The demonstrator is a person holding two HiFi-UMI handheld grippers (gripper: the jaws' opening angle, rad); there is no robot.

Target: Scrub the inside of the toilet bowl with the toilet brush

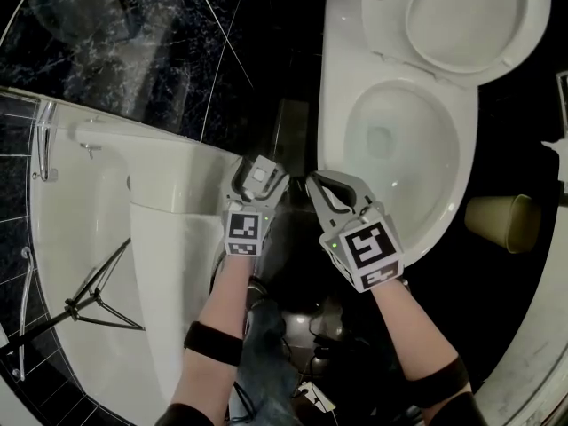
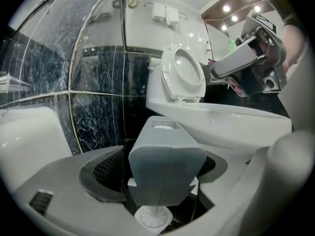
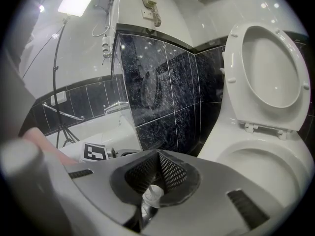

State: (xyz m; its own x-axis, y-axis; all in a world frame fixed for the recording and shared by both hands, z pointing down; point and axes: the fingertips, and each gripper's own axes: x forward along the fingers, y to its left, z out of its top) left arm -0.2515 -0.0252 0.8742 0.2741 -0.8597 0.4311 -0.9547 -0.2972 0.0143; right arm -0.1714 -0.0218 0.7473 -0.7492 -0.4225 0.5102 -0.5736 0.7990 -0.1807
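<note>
Beside the toilet, on its left, between it and a white bathtub, both grippers are held low and close together.

- Left gripper: jaws are spread wide. A grey boxy upright piece, taken to be the top of the toilet brush, is framed between them. A gap is seen at the left pad, so it is not clamped.
- Right gripper: jaws are drawn together, mesh pads meeting in a ridge with nothing caught between. It is held nearer the toilet than the left one.
- Toilet: the seat is raised and the bowl is left open. No brush is seen inside it.
- A beige cylinder is noted on the toilet's far side.
- Dark marbled tiles are seen behind the toilet.
- A tripod is seen against the bathtub, well apart from the toilet.
</note>
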